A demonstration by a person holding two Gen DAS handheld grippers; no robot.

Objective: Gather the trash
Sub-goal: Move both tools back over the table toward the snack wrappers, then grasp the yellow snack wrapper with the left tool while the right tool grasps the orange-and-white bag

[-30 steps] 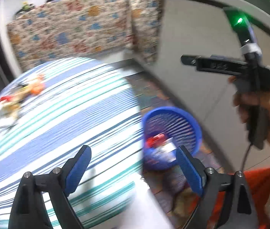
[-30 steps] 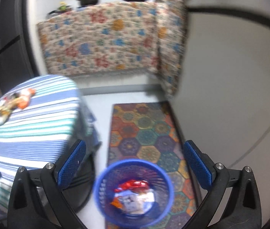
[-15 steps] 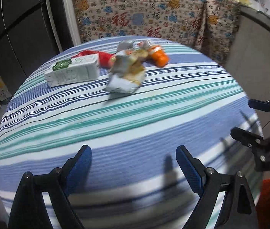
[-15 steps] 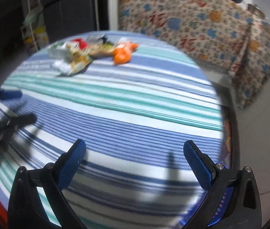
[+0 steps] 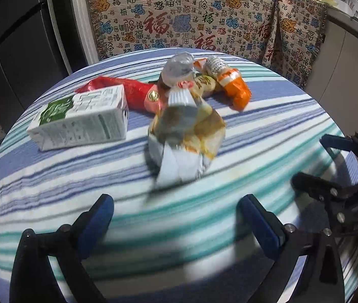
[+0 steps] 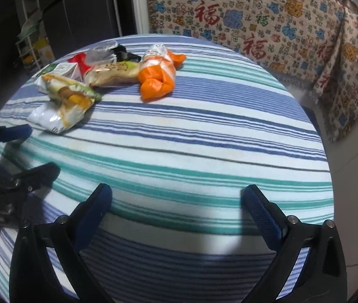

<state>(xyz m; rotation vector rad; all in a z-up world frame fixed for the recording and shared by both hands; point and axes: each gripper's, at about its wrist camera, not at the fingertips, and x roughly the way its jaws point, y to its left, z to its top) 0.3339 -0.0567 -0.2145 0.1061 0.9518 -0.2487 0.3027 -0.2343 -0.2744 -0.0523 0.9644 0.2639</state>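
A pile of trash lies on the round striped table (image 5: pixel 52 176). A white and green carton (image 5: pixel 83 118) lies on its side at the left. A crumpled white and yellow snack bag (image 5: pixel 186 136) lies just ahead of my left gripper (image 5: pixel 176 217), which is open and empty. Behind are a red wrapper (image 5: pixel 133 93), a clear plastic piece (image 5: pixel 179 68) and an orange wrapper (image 5: pixel 237 88). My right gripper (image 6: pixel 176 209) is open and empty over the table's near edge; the snack bag (image 6: pixel 62 103) and the orange wrapper (image 6: pixel 158 78) lie far ahead to its left.
A patterned cloth (image 5: pixel 191 17) hangs behind the table. A dark cabinet (image 5: pixel 14 38) stands at the left. The right gripper shows at the right of the left wrist view (image 5: pixel 330 166). The left gripper shows at the left of the right wrist view (image 6: pixel 14 156).
Both grippers have swung from the blue basket on the floor to the table. The left one has then moved closer to the trash pile. Both stayed open.
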